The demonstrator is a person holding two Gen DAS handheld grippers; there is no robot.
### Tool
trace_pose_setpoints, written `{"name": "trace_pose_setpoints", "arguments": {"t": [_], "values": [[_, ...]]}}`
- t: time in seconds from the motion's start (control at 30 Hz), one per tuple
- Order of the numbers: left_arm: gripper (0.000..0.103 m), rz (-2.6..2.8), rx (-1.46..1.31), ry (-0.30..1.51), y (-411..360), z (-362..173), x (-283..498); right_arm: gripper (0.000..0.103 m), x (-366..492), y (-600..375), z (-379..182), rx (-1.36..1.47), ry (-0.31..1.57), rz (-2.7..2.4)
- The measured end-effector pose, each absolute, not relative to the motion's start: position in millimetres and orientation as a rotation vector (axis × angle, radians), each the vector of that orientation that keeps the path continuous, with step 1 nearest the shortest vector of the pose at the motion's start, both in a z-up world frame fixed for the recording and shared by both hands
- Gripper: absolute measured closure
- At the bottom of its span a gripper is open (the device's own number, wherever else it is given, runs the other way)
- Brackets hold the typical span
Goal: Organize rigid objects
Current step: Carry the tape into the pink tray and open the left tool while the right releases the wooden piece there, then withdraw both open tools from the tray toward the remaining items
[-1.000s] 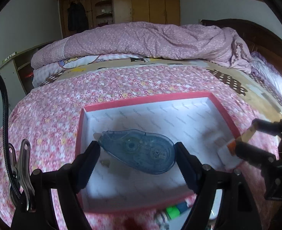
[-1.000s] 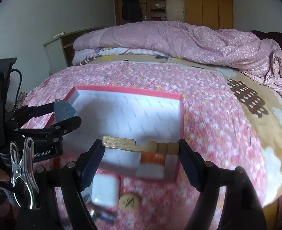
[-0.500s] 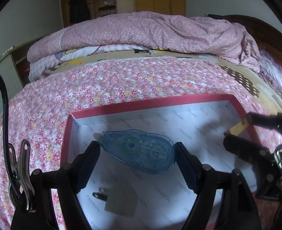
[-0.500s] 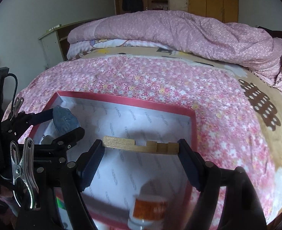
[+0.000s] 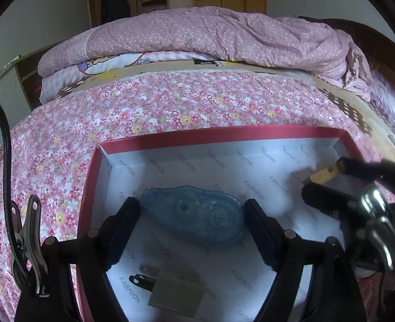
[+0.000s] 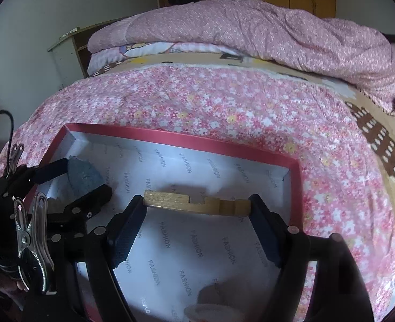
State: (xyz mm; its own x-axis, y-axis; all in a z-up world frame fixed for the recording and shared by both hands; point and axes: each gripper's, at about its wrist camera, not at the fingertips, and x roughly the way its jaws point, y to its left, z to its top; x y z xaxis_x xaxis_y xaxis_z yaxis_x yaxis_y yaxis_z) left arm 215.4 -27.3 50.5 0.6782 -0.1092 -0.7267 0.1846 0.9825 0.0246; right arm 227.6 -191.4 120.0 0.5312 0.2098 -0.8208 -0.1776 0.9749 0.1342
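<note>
Both claws have come down inside the red-rimmed cardboard box (image 5: 224, 134); left claw (image 5: 192, 216) holding the blue translucent tape dispenser (image 5: 194, 214); right claw (image 6: 197, 206) clamping the notched wooden strip (image 6: 197, 202); release looks next.

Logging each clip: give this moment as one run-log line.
left tongs: shut on blue translucent plastic correction-tape dispenser | right tongs: shut on notched wooden block | both over red cardboard box

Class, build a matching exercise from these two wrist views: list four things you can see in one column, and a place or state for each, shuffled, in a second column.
1. blue teardrop-shaped plastic correction-tape dispenser
2. notched wooden stick
3. red-rimmed cardboard box
4. beige plug adapter

A. lying on the box floor
B. in the right hand-held gripper
C. resting on the floral bedspread
D. in the left hand-held gripper

Pairs: 1-D, 2-B, 3-C, 4-A
</note>
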Motion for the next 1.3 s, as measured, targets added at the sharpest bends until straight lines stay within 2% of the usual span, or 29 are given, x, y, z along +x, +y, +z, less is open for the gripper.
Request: {"name": "trace_pose_setpoints", "arguments": {"t": [0.17,0.37,0.63,1.3], "values": [[0.017,-0.157,0.104,0.813,-27.2,50.1,214.9,0.023,230.6,-199.0,119.2,0.094,0.994,0.247],[0.015,-0.162,0.109,0.824,-28.5,50.8,215.5,0.016,231.1,-200.7,121.9,0.127,0.991,0.252],[0.015,-0.247,0.009,0.814,-23.5,63.8,202.4,0.016,212.7,-204.1,147.1,0.124,0.924,0.255],[0.015,-0.226,0.100,0.759,-11.8,95.0,118.6,0.016,125.6,-199.8,169.9,0.095,0.910,0.303]]}}
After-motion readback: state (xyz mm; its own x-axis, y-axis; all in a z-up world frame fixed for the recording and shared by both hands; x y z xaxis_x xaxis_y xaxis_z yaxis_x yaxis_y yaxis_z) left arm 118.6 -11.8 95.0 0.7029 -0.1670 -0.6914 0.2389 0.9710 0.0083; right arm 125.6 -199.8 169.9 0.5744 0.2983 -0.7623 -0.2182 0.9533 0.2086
